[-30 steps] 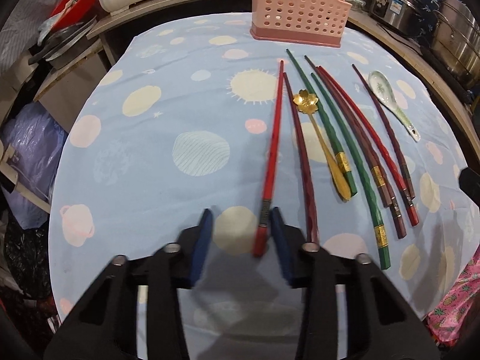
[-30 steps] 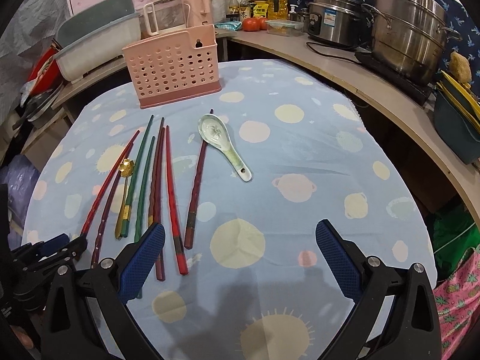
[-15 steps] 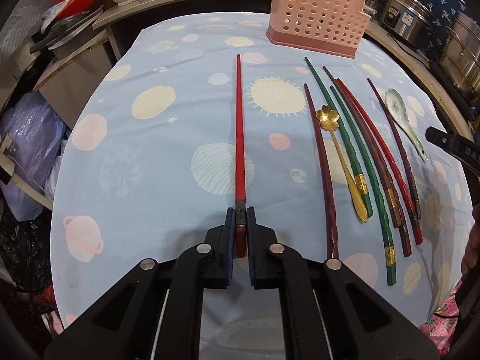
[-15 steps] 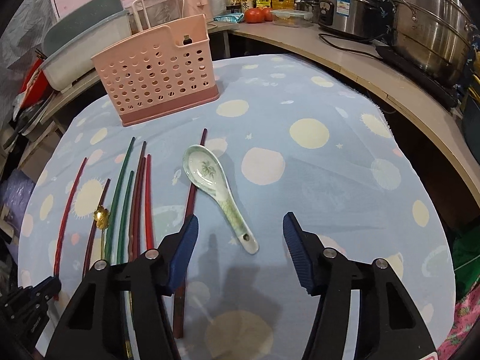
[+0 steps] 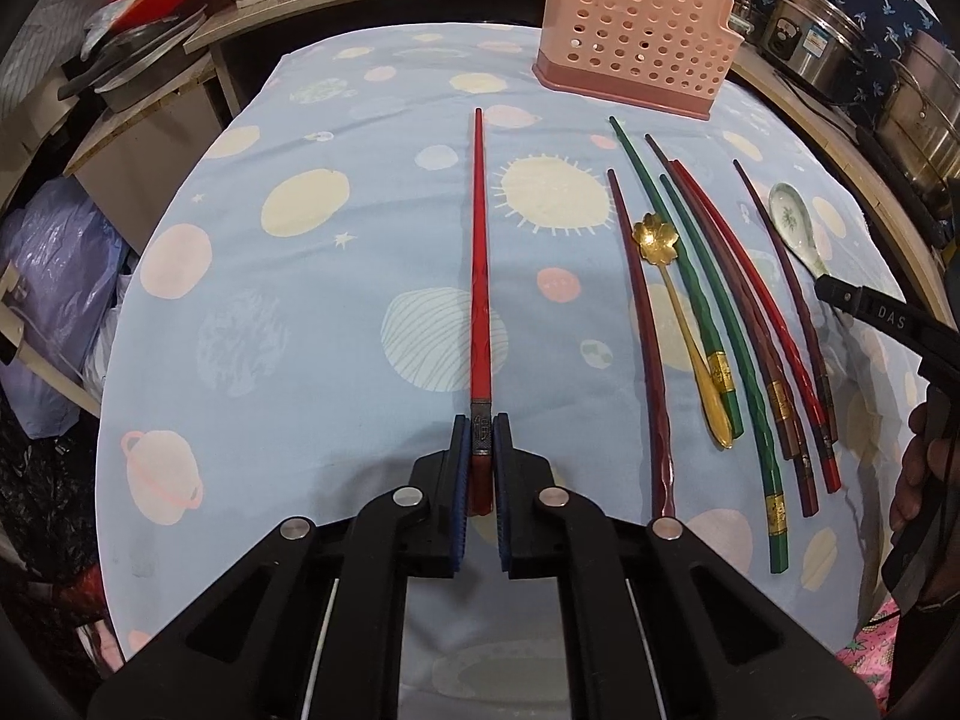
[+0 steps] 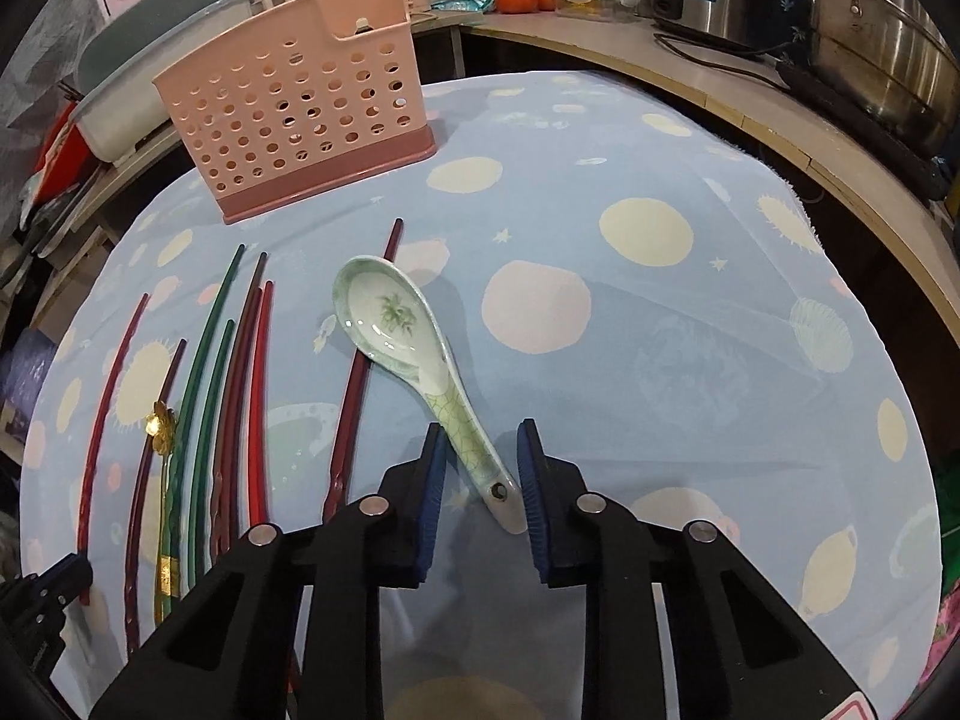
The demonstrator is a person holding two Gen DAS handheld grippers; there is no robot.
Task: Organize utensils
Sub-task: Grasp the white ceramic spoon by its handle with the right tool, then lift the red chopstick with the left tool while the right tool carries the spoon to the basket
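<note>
Red chopstick (image 5: pixel 480 276) clamped in left gripper (image 5: pixel 480 441) (butt hidden); right gripper (image 6: pixel 480 468) closing around spoon (image 6: pixel 414 360).

We see a table under a blue planet-print cloth (image 6: pixel 690 324); on it stand a pink perforated holder (image 6: pixel 300 120), loose chopsticks (image 5: pixel 708 312), a gold spoon (image 5: pixel 678 312) and a ceramic spoon (image 6: pixel 408 348).

Spoon (image 6: pixel 401 341): glazed ceramic, glossy. Basket (image 6: pixel 298 120): pink plastic, matt. Chopstick (image 5: pixel 479 276): red lacquer, glossy. Cloth (image 6: pixel 630 360): matt fabric. Pot (image 6: pixel 882 42): shiny metal.

Black tool (image 5: pixel 480 450) — blue pads (image 5: pixel 459 480)
</note>
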